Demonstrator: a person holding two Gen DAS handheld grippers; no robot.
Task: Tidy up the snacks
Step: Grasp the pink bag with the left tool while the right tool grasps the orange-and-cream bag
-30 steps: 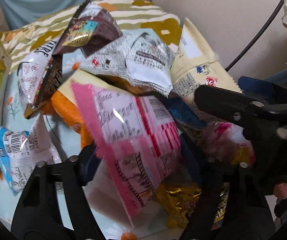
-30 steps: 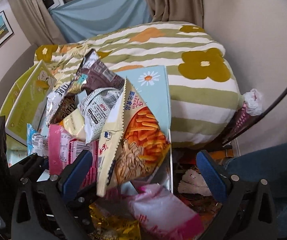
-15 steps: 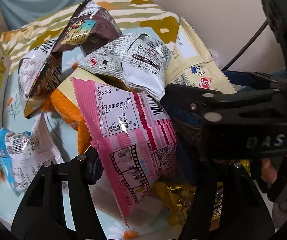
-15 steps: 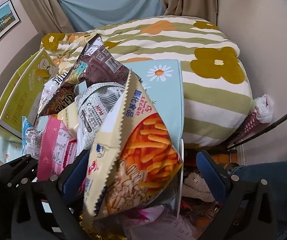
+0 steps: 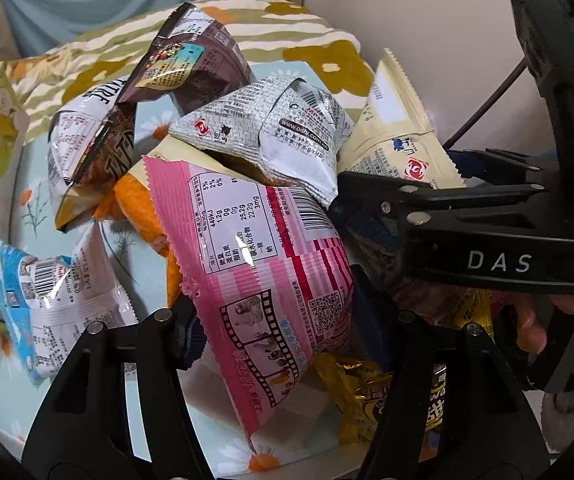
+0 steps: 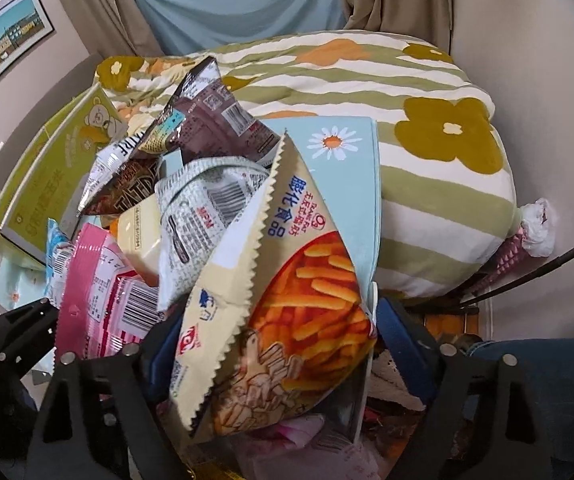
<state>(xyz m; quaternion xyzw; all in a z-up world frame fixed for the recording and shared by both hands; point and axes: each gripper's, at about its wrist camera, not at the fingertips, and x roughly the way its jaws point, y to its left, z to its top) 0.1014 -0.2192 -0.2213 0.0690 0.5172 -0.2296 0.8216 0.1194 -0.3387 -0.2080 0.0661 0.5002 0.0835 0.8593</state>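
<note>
A pile of snack bags lies on a light-blue daisy-print tray (image 5: 27, 208). My left gripper (image 5: 283, 320) is shut on a pink bag (image 5: 263, 248), its blue pads pressing both sides near the bag's lower half. My right gripper (image 6: 281, 340) is closing on a cream bag with orange sticks printed on it (image 6: 287, 280), and its pads touch both of the bag's sides. The same cream bag (image 5: 399, 132) shows at the right of the left wrist view, behind the right gripper's black body. A grey-white bag (image 5: 271, 132) rests between the two held bags.
A brown bag (image 5: 195, 60), a black-and-white bag (image 5: 91, 148), a blue-and-white bag (image 5: 55, 300) and gold packets (image 5: 363, 392) lie around. A green carton (image 6: 55, 168) stands at the left, a striped flowered quilt (image 6: 427, 120) behind. A hand (image 5: 535, 320) holds the right gripper.
The left jaws closed on the pink bag, which now stands steadier. The right gripper moved in over the cream bag and its pads came in from wide apart to the bag's sides.
</note>
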